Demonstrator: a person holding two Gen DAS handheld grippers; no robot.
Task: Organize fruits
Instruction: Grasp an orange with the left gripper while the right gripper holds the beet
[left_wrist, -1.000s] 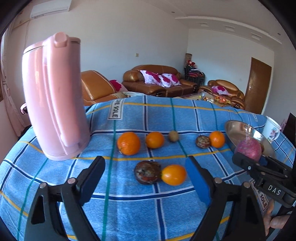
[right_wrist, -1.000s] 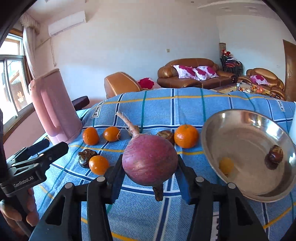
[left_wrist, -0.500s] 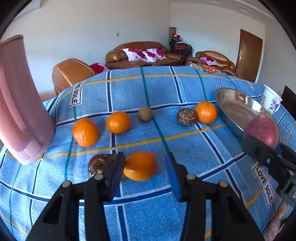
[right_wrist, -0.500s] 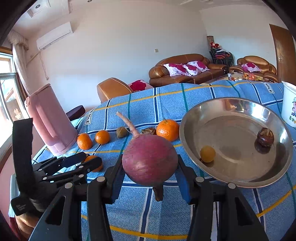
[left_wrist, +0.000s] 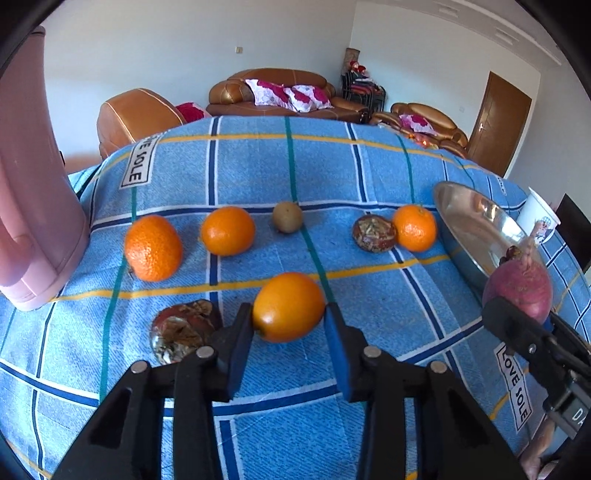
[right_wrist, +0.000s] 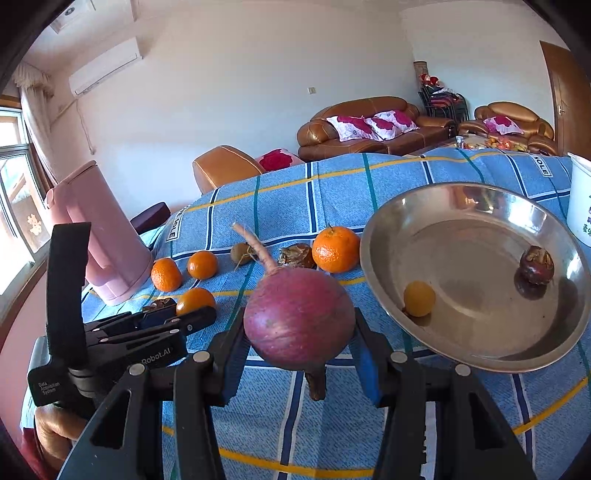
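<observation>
My left gripper (left_wrist: 289, 325) is shut on a smooth orange (left_wrist: 289, 306), with a pad against each side, at the cloth. It also shows in the right wrist view (right_wrist: 195, 300). My right gripper (right_wrist: 299, 338) is shut on a purple-red radish (right_wrist: 299, 325) with a long root, held above the cloth just left of a steel bowl (right_wrist: 461, 350). The bowl holds a small yellow fruit (right_wrist: 419, 298) and a dark brown fruit (right_wrist: 536, 265). The radish also shows at the right of the left wrist view (left_wrist: 517, 290).
On the blue checked cloth lie three oranges (left_wrist: 153, 247) (left_wrist: 228, 230) (left_wrist: 414, 228), a kiwi (left_wrist: 287, 217) and two dark shrivelled fruits (left_wrist: 373, 233) (left_wrist: 183, 328). A pink kettle (left_wrist: 33, 184) stands at the left. A white cup (left_wrist: 537, 219) stands behind the bowl.
My left gripper has moved forward over the smooth orange and closed on it. My right gripper has carried the radish closer to the bowl.
</observation>
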